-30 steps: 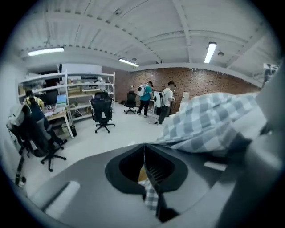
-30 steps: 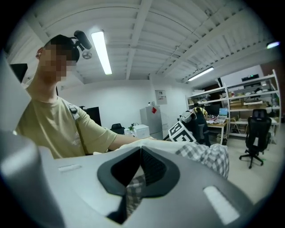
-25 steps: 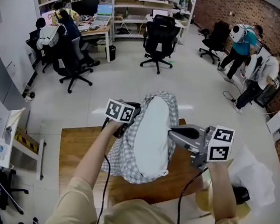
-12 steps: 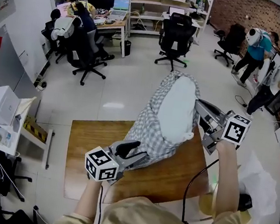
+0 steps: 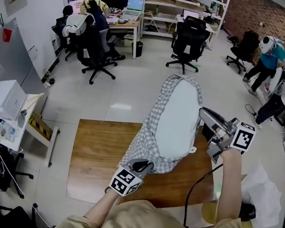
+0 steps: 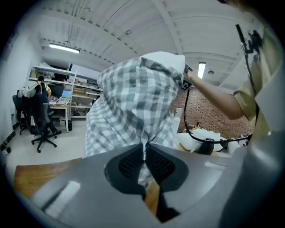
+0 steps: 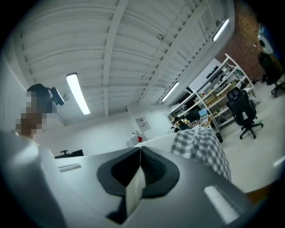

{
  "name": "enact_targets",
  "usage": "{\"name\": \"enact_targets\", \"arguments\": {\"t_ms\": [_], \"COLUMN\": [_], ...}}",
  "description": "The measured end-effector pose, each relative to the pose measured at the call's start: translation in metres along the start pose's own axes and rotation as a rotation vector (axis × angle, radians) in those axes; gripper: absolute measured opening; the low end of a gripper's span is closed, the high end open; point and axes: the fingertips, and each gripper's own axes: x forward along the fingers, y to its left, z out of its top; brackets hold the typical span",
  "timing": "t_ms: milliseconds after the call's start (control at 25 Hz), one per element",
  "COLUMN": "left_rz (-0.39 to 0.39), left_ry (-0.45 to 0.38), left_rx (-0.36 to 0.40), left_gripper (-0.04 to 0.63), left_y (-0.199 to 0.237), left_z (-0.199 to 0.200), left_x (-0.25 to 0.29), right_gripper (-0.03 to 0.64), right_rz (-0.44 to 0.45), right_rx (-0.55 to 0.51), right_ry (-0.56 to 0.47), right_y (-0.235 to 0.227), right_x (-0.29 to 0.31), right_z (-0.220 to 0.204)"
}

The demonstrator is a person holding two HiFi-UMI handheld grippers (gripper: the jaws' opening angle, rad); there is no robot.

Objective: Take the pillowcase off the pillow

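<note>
head: steeply down | gripper views: close, along jaws | shared: pillowcase (image 5: 144, 137)

The white pillow (image 5: 176, 115) stands upright, its grey-checked pillowcase (image 5: 144, 142) covering only the left side and bottom.

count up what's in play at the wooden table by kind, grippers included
pillow: 1
checked pillowcase: 1
hand-held gripper: 2 (left hand-held gripper, jaws just closed on the checked pillowcase; right hand-held gripper, shut on the pillow)
wooden table: 1
total: 5
</note>
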Motion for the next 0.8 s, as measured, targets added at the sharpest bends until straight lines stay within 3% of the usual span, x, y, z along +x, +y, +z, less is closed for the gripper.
{"name": "enact_targets", "arguments": {"t_ms": [160,280,400,480,520,560,640,800], "left_rz": [-0.022,-0.026,-0.046,-0.084,-0.108,-0.134,-0.163,-0.058], "left_ry": [-0.035,-0.025,0.035,0.047,0.039,0.028,0.013,-0.046], "left_rx": [-0.044,-0.025,-0.008,0.067,0.117,0.147,0.138,0.068], "left_gripper": [0.012,0.011,0.009,0.015,0.034,0.101,0.262,0.285], "left_y": [-0.01,-0.003,-0.001,-0.003,-0.005,-0.004,0.013,0.114], "left_z": [-0.018,-0.025,-0.036,-0.026,-0.015,-0.003,0.015,0.075], "left_x": [-0.017,-0.021,-0.004,-0.01,-0.02,-0.033,-0.062,-0.103], "right_gripper": [0.003,0.002,0.003,0.003,0.003,0.003,0.003,0.003], "right_rz": [0.048,0.029,0.051,0.054,0.063,0.08,0.11,0.166], "right_rx": [-0.058,-0.049,-0.04,0.017,0.04,0.042,0.0,-0.106], "right_ry": [-0.08,-0.169,-0.136,-0.098,-0.092,-0.088,-0.075,0.014], "right_y": [0.003,-0.005,0.004,0.008,0.011,0.015,0.026,0.046], "right_x": [-0.003,-0.015,-0.012,-0.008,-0.008,-0.009,-0.016,-0.02], "right_z": [0.004,0.015,0.02,0.01,0.006,0.005,0.002,-0.008]}}
